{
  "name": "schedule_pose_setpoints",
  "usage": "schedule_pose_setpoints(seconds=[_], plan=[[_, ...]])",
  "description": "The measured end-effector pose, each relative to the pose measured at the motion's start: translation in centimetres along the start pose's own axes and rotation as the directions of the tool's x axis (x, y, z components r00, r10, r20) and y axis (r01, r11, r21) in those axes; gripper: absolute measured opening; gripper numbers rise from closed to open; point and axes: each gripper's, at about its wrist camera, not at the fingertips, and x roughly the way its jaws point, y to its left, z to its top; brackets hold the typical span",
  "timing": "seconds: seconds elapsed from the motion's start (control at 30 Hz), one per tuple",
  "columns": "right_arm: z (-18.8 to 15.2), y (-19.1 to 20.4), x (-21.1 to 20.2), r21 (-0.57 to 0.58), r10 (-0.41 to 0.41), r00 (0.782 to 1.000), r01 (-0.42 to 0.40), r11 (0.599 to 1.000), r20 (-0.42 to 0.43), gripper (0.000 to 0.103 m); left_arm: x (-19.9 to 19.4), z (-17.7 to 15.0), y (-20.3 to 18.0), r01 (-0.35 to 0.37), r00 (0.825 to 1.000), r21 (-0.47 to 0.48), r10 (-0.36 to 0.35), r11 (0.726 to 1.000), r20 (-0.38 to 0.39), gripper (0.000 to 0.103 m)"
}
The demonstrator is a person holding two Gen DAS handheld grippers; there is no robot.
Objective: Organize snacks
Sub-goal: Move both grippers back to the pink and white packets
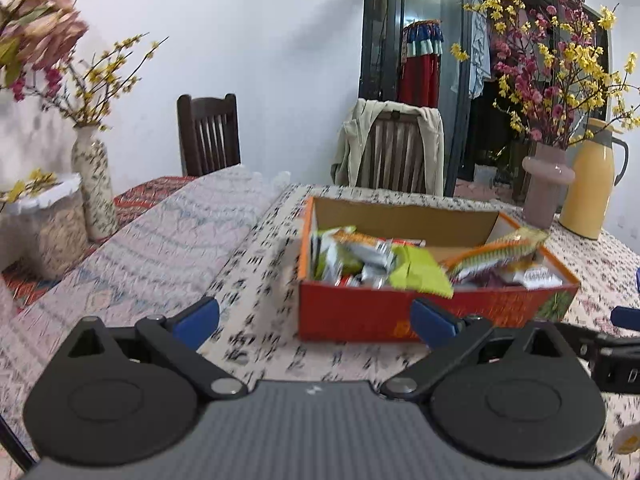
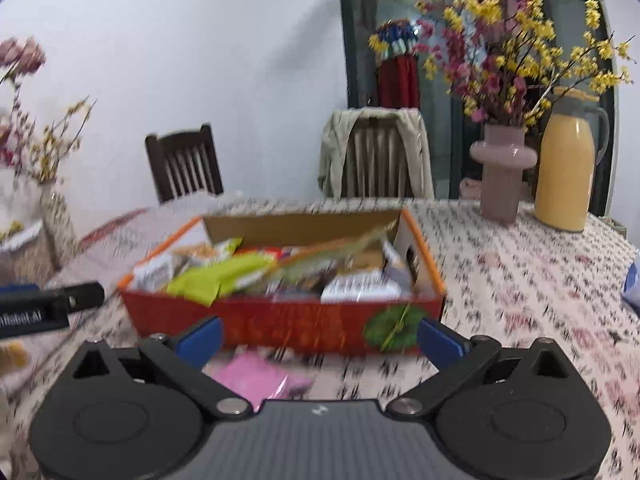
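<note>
A: Two grippers over the counter, both spread wide. Left gripper has nothing between its blue pads; right gripper likewise holds nothing.

B: Snack location?

A: Most are in the red box, open-topped, orange rim. Seen from the left gripper it sits ahead and slightly right, its near wall just beyond the right-hand fingertip. From the right gripper it is straight ahead, its near wall spanning the gap between both fingertips.

B: Contents?

A: Mixed packets, piled loosely. A lime-green packet hangs over the near wall. An orange-and-green packet stands tilted toward the box's right end. White and silver wrappers fill the rest; print is too blurred to read.

B: Anything outside the box?

A: One pink packet lies flat on the counter, just before the right gripper's body, between its fingers and nearer than the box.

B: Surroundings?

A: Beyond the box, to the right: a pink vase with yellow and red blossoms, and a yellow jug just beside it. A speckled vase stands far left of the left gripper. Two chairs behind the counter, one with a pale jacket draped on it. Both views show motion blur.
</note>
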Motion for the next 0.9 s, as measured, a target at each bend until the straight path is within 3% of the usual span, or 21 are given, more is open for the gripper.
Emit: schedule_pose_setpoints(seconds=[0.33,0.57,0.7,0.9], plan=[[-4.3,3.8,0.1,-0.068,0.091,0.987,-0.101,0.993,-0.131,0.103,-1.7,-3.3,2.7,-0.013,0.998,-0.015,0.012,1.0,-0.055,0.103],[-5.4,6.0,0.4,-0.104,0.159,0.975,-0.176,0.979,-0.155,0.083,-2.5,-4.6,3.7,-0.007,0.997,-0.033,0.004,0.999,-0.083,0.103],[-5.6,7.0,1.0,-0.148,0.148,0.975,-0.173,0.974,-0.166,0.077,-2.6,-4.8,3.7,0.006,0.996,-0.034,-0.009,0.999,-0.088,0.103],[-6.2,7.7,1.6,-0.201,0.132,0.973,-0.17,0.965,-0.19,0.06,-2.7,-5.0,3.4,0.03,0.995,-0.034,-0.033,0.999,-0.091,0.103]])
